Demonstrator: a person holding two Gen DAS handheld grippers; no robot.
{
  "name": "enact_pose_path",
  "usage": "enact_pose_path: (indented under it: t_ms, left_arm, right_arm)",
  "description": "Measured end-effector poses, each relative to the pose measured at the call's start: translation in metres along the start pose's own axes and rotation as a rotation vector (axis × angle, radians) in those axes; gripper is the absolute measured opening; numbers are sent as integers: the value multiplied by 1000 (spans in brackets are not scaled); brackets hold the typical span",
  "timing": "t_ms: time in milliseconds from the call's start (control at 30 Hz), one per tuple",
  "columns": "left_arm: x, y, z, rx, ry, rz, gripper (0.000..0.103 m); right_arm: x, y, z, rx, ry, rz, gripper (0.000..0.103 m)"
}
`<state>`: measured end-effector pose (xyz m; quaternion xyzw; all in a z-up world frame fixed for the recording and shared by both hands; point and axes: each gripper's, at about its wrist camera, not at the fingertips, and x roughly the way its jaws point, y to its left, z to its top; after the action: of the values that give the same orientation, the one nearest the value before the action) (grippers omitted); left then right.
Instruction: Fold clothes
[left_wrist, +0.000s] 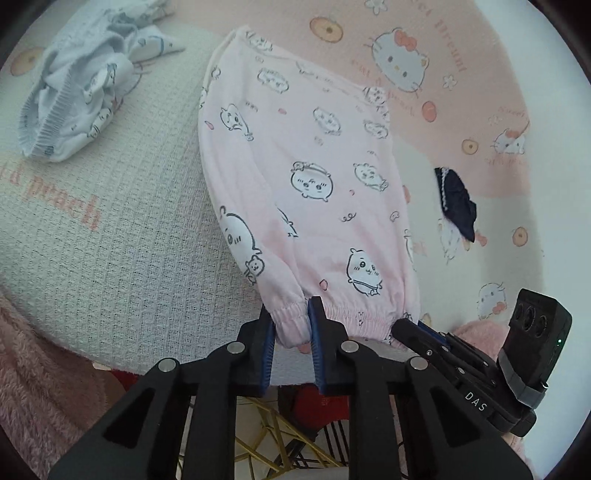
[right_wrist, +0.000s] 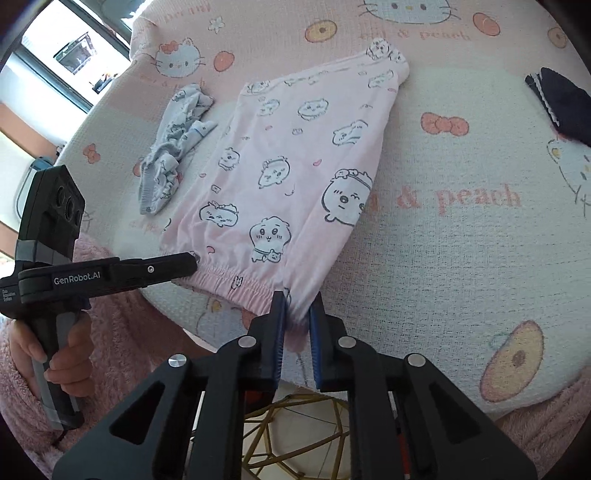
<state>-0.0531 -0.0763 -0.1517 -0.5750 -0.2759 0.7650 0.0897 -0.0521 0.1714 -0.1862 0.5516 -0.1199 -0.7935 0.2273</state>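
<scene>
Pink trousers (left_wrist: 306, 155) (right_wrist: 295, 155) printed with cartoon animals lie flat on the cloth-covered table, with the elastic waistband at the near edge. My left gripper (left_wrist: 291, 314) is shut on the waistband's left corner; the right wrist view shows it from the side (right_wrist: 192, 260). The right gripper (right_wrist: 297, 306) is shut on the waistband's right corner and shows in the left wrist view as well (left_wrist: 400, 326). Both corners sit just past the table's near edge.
A crumpled white-and-blue garment (left_wrist: 81, 92) (right_wrist: 173, 147) lies at the far left. To the right lies a dark navy garment (left_wrist: 456, 203) (right_wrist: 565, 107). The Hello Kitty table cover (right_wrist: 443, 258) spreads wide. A hand (right_wrist: 62, 354) in a pink fleecy sleeve holds the left gripper.
</scene>
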Motion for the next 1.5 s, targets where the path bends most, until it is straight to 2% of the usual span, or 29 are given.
enact_pose_path:
  t_ms: [100,500,633,767,900,1067,1200,1300,1333,1367,1433,1500]
  left_arm:
    - [-19,-3,-5,-17,-18,-51,18]
    - [-3,13,-20,-25,67,4,18]
    - [-9,-6,-13,70,21,44,18]
    - [-13,-4,6,36,17,-14,18]
    - [-17,-1,35,2,5,-71,18]
    - [-11,-5,94,1,-19,-106,18]
    - [15,-3,150,29,-41,-84,22]
    - [30,7,177,35,-24,-24,38]
    - [30,9,180,60,-44,-9,45]
    - [29,10,180,89,-61,7,48]
    - [30,13,177,151,-61,35,48]
    - [36,19,171,187,-51,77,49]
  right_arm:
    - [-18,4,-2,9,-15,21,10]
    - [-18,7,-21,8,57,25,10]
    - [-14,5,-17,21,65,34,10]
    - [-16,1,-7,52,53,79,10]
    - [-21,-1,20,84,20,137,10]
    - [-15,-1,79,94,-23,164,10]
    - [2,-1,132,92,-64,142,15]
    - [21,-11,161,111,-68,83,24]
    - [28,-15,169,117,-66,57,27]
    - [32,-19,171,114,-58,37,30]
    - [40,-24,172,89,-33,-2,40]
    - [50,-28,167,45,2,-43,42]
